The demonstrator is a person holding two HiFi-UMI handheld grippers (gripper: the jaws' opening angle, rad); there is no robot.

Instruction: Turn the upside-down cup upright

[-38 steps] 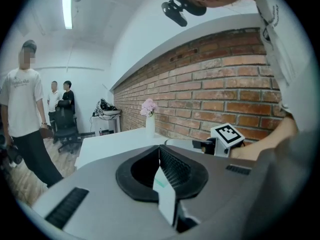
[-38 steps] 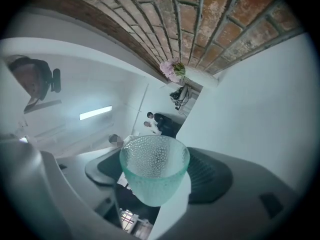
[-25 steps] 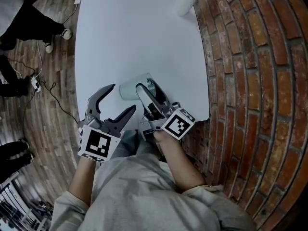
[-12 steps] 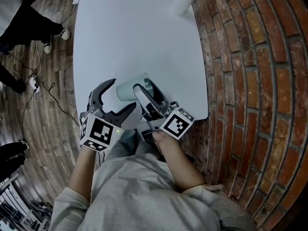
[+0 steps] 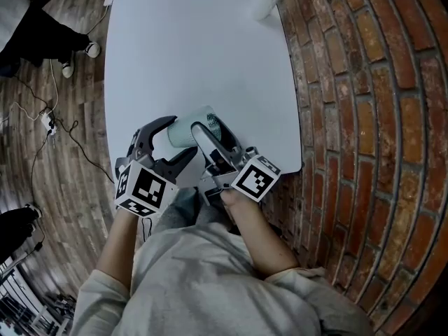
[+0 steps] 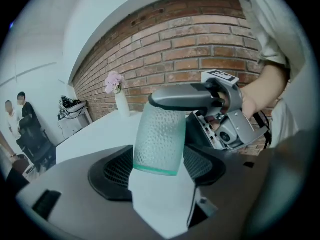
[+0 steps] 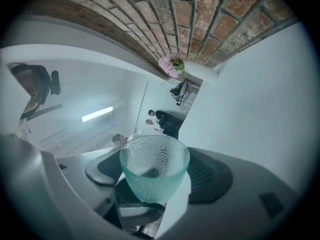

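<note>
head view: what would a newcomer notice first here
A dimpled green cup is held on its side, clamped in the right gripper above the white table's near edge. The left gripper is open, its jaws just closing with the cup between them, not gripped. A vase of pink flowers stands at the far corner.

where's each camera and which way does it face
Head view: on the person's head, steeply down at the table; left gripper, right gripper and forearms show.
Left gripper view: on that gripper, along its jaws, which have just been closing with the cup between them, toward brick wall; right hand shows.
Right gripper view: on that gripper, along jaws shut on the cup; body unclear.
Shared: gripper views both see cup, flower vase.
</note>
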